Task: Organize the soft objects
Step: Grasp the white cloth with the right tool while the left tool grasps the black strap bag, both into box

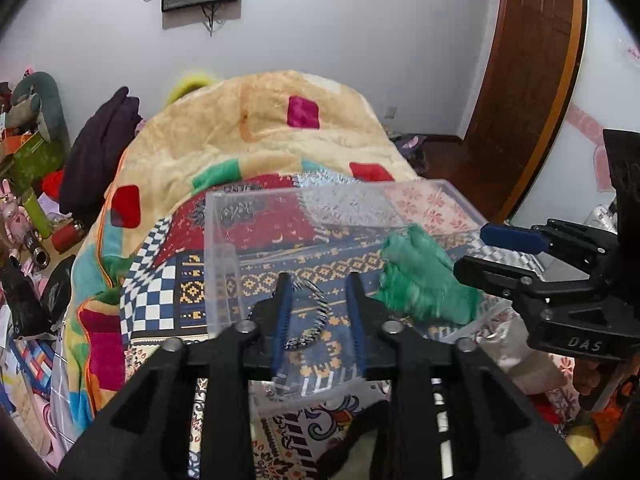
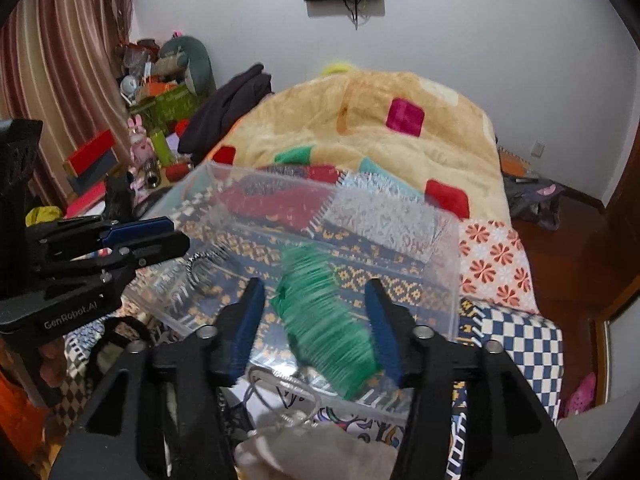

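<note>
A clear plastic box (image 2: 400, 240) sits on the patterned bed (image 1: 248, 132) directly ahead of both tools, so soft items can be let go straight into it. The right hand-held gripper (image 2: 316, 316) is spread wide, released, and a green fuzzy piece (image 2: 328, 320) blurs between and just beyond its fingers, probably falling into the box. The left hand-held gripper (image 1: 320, 300) also stands apart, grasping nothing, with a striped hair tie (image 1: 316, 312) lying on the box floor between its fingers, likely just set there. A beige drawstring pouch (image 2: 320, 448) waits below the right tool, outside the box
</note>
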A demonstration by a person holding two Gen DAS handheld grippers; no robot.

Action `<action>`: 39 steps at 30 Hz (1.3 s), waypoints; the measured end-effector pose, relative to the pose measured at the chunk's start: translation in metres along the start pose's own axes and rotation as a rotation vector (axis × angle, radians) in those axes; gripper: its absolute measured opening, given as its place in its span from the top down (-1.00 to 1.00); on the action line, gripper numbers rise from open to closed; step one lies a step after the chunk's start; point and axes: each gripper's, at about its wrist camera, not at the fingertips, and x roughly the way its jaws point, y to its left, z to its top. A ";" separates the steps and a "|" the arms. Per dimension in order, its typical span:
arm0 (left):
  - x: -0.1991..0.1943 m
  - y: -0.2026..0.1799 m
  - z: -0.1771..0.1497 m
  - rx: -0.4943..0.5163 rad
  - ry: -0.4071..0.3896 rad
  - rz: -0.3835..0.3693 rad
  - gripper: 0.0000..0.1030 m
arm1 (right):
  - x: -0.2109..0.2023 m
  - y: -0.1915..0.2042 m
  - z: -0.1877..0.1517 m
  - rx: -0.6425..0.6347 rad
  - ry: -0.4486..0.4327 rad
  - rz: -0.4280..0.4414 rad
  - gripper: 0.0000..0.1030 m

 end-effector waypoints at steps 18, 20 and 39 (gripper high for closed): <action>-0.083 -0.020 -0.038 0.027 -0.115 0.032 -0.88 | -0.077 -0.010 -0.036 0.066 -0.085 -0.082 -0.95; -0.080 -0.020 -0.047 0.018 -0.091 0.027 -0.88 | -0.072 -0.011 -0.047 0.075 -0.057 -0.078 -0.95; -0.048 -0.017 -0.103 -0.046 0.048 -0.044 -0.07 | -0.032 -0.016 -0.101 0.108 0.105 -0.051 0.32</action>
